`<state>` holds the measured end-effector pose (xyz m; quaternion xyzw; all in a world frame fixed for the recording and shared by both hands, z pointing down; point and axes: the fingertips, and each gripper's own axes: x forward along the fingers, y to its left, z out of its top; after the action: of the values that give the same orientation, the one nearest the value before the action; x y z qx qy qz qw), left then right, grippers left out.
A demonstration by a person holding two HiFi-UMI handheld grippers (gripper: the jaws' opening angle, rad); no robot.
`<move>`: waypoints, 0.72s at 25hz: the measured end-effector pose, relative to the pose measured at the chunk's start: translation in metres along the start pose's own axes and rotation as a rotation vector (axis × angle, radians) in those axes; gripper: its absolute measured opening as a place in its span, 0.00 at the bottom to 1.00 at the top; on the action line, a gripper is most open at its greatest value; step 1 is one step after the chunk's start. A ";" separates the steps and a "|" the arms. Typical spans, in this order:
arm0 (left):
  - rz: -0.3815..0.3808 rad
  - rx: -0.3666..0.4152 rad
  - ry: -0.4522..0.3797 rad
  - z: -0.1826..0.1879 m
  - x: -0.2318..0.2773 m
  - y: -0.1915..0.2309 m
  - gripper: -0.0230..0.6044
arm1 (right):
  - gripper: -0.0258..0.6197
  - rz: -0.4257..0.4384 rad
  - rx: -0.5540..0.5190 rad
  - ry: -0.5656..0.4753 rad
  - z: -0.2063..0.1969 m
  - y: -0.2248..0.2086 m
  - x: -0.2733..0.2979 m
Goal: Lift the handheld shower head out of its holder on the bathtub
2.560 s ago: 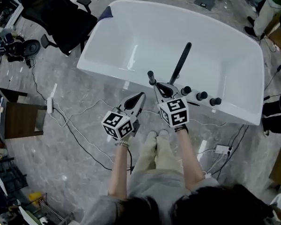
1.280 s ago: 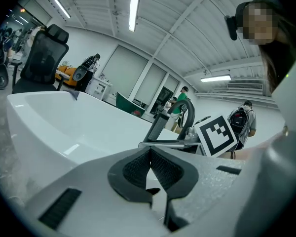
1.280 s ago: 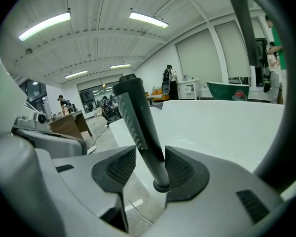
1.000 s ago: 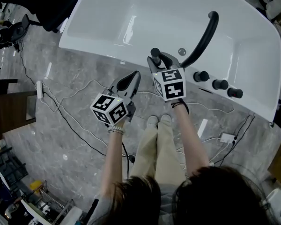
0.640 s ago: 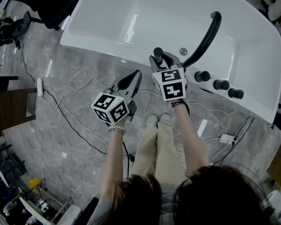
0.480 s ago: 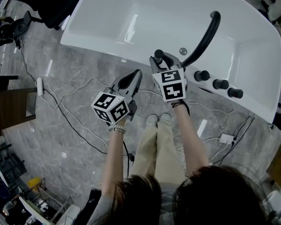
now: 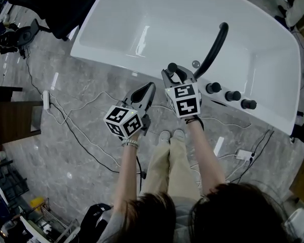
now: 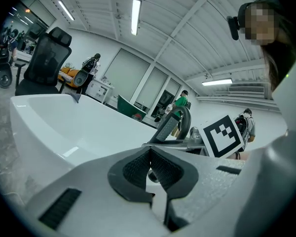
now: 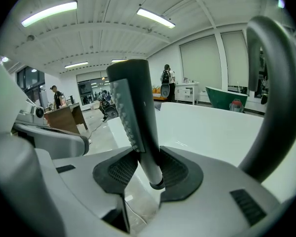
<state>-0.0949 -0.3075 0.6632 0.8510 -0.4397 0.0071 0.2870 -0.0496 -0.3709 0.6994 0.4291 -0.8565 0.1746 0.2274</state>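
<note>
Near left, the left gripper [image 7: 150, 87] hung shut and empty. Just right of it, the right gripper [image 9: 143, 169] had just been closing its jaws. Its pads now clamped the shower head [image 9: 130, 102] by the handle, upright at the bathtub's [image 7: 106, 59] near rim. Grasp judged secure; lifting could proceed.

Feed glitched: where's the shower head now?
Shower head: head view centre, in the right gripper, whose jaws have just been closing on it, at the tub's near rim, left of the spout.
</note>
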 end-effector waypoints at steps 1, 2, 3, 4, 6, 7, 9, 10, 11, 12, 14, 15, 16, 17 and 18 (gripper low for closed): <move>-0.002 -0.002 -0.005 0.003 -0.001 -0.004 0.04 | 0.25 -0.002 -0.002 0.000 0.003 0.000 -0.005; -0.004 -0.002 -0.008 0.007 -0.003 -0.008 0.04 | 0.25 -0.004 -0.001 -0.002 0.007 0.001 -0.011; -0.005 0.000 -0.009 0.012 -0.004 -0.011 0.04 | 0.25 -0.004 0.003 -0.007 0.012 0.003 -0.015; -0.006 0.002 -0.010 0.016 -0.006 -0.014 0.04 | 0.25 -0.003 0.006 -0.012 0.017 0.004 -0.020; -0.011 0.004 -0.016 0.025 -0.008 -0.020 0.04 | 0.25 -0.003 0.009 -0.024 0.028 0.005 -0.027; -0.014 0.007 -0.020 0.030 -0.009 -0.023 0.04 | 0.25 -0.004 0.008 -0.030 0.034 0.006 -0.031; -0.019 0.016 -0.028 0.041 -0.012 -0.027 0.04 | 0.25 -0.006 0.007 -0.043 0.046 0.008 -0.038; -0.021 0.021 -0.033 0.046 -0.014 -0.030 0.04 | 0.25 -0.007 0.006 -0.049 0.051 0.009 -0.042; -0.023 0.026 -0.038 0.051 -0.015 -0.032 0.04 | 0.25 -0.007 0.004 -0.055 0.056 0.009 -0.046; -0.024 0.032 -0.043 0.056 -0.016 -0.035 0.04 | 0.25 -0.008 0.003 -0.059 0.060 0.010 -0.050; -0.029 0.043 -0.052 0.066 -0.018 -0.040 0.04 | 0.25 -0.009 0.002 -0.068 0.067 0.011 -0.056; -0.030 0.048 -0.057 0.071 -0.019 -0.042 0.04 | 0.25 -0.009 0.002 -0.072 0.071 0.011 -0.059; -0.032 0.051 -0.061 0.075 -0.021 -0.044 0.04 | 0.25 -0.009 0.002 -0.076 0.075 0.012 -0.063; -0.033 0.054 -0.066 0.080 -0.022 -0.047 0.04 | 0.25 -0.009 0.000 -0.080 0.080 0.013 -0.067; -0.034 0.057 -0.072 0.085 -0.024 -0.049 0.04 | 0.25 -0.007 -0.002 -0.086 0.085 0.014 -0.070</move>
<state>-0.0929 -0.3099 0.5623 0.8659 -0.4347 -0.0161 0.2467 -0.0442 -0.3588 0.5891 0.4392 -0.8641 0.1543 0.1913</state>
